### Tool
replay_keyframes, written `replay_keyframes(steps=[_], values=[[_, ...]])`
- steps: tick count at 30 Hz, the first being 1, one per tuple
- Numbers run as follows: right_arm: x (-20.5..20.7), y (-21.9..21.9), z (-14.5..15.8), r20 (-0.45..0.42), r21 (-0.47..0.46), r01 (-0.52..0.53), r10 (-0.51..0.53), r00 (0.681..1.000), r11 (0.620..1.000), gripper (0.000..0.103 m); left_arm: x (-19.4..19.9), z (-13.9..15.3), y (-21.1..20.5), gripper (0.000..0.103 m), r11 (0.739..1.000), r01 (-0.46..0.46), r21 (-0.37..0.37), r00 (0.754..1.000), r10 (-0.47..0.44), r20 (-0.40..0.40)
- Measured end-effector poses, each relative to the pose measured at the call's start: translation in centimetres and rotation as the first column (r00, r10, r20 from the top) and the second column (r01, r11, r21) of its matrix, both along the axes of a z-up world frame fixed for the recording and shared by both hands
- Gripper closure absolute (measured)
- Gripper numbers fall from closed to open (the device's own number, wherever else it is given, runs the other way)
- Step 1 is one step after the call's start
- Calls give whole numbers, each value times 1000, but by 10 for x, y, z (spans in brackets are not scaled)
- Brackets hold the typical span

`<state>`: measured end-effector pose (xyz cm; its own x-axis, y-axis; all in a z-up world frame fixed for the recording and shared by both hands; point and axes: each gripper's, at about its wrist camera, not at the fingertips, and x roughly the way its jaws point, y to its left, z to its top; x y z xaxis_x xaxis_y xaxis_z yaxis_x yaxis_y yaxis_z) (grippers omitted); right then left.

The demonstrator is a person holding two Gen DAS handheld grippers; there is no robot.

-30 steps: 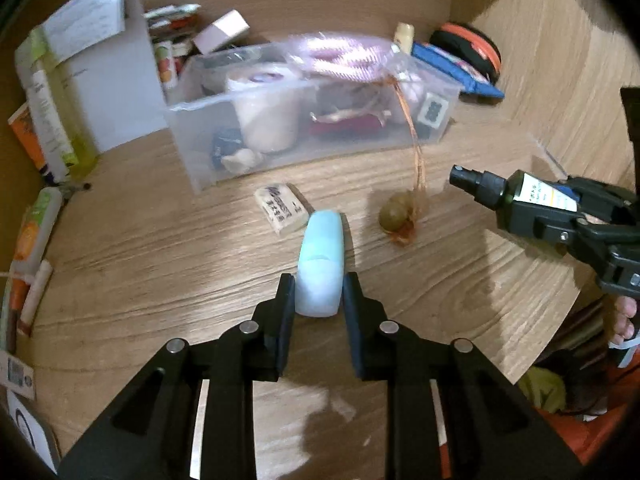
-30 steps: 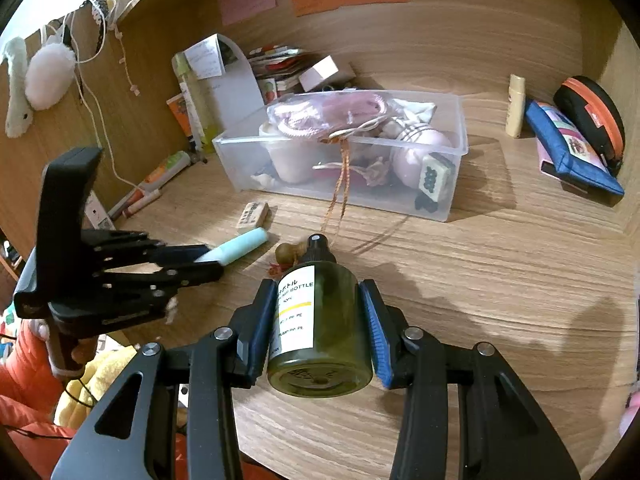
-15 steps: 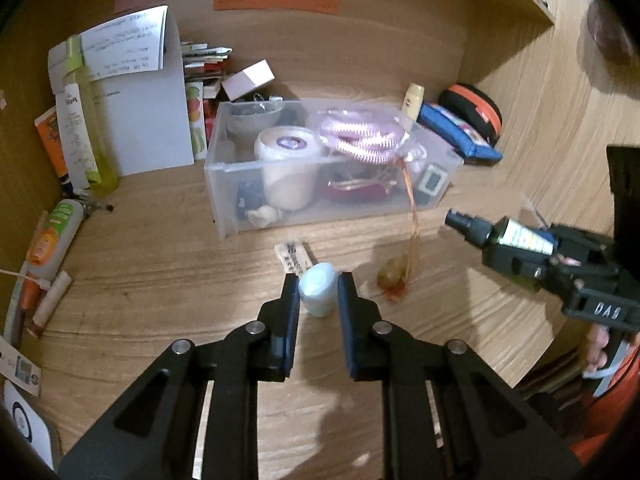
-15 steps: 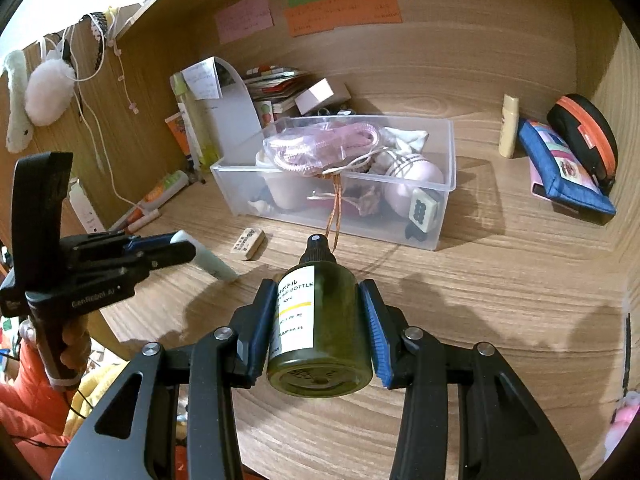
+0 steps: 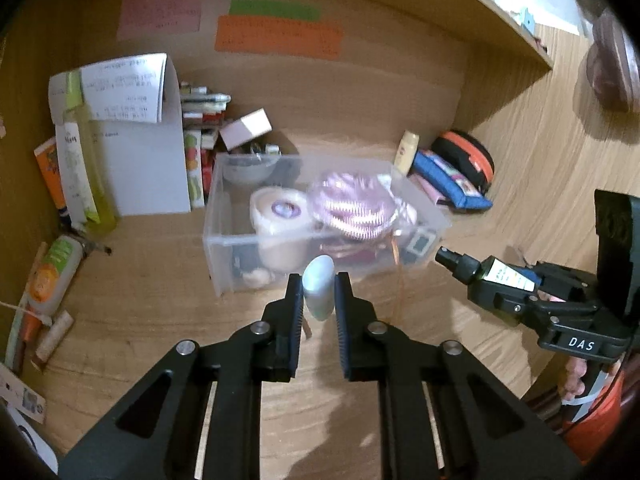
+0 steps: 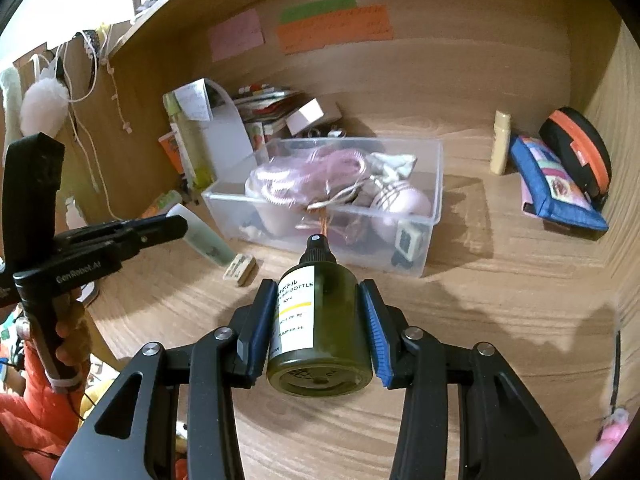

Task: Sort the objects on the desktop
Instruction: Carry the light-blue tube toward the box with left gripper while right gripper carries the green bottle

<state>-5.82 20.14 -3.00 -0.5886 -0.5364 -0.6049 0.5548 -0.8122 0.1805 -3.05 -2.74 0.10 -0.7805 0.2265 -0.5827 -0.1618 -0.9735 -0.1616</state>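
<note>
My left gripper [image 5: 318, 300] is closing tight on a pale blue tube [image 5: 319, 292], pads on both sides, and holds it above the desk in front of the clear plastic bin [image 5: 224, 248]. From the right wrist view the left gripper [image 6: 176, 226] is at the left, and the tube [image 6: 206, 238] slants down out of its tip. My right gripper [image 6: 320, 320] is shut on a dark green spray bottle [image 6: 324, 312] with a white label, nozzle towards the bin [image 6: 424, 184]. In the left wrist view the bottle [image 5: 472, 270] sits at the right in the right gripper [image 5: 516, 292].
The bin holds a pink cord, a tape roll and small items. An eraser [image 6: 240, 268] lies before it. A blue pencil case [image 6: 560, 188], a black-orange case [image 6: 576, 148] and a cream bottle [image 6: 502, 142] lie back right. Papers, books and tubes [image 5: 52, 276] line the left wall.
The left gripper has closed on the pale blue tube and lifted it off the desk, tipping upward towards the bin. The right gripper has risen slightly with the bottle.
</note>
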Motion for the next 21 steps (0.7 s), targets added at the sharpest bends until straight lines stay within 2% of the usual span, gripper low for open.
replay_keyframes(steps=[13, 21], values=[[-27, 1, 26, -63, -14, 24, -24, 998, 1000, 65, -18, 24, -17, 90, 998, -42, 41, 996, 45, -75], [-55, -3, 22, -50, -17, 42, -42, 998, 999, 65, -46, 22, -33, 95, 996, -81, 23, 994, 82, -73]])
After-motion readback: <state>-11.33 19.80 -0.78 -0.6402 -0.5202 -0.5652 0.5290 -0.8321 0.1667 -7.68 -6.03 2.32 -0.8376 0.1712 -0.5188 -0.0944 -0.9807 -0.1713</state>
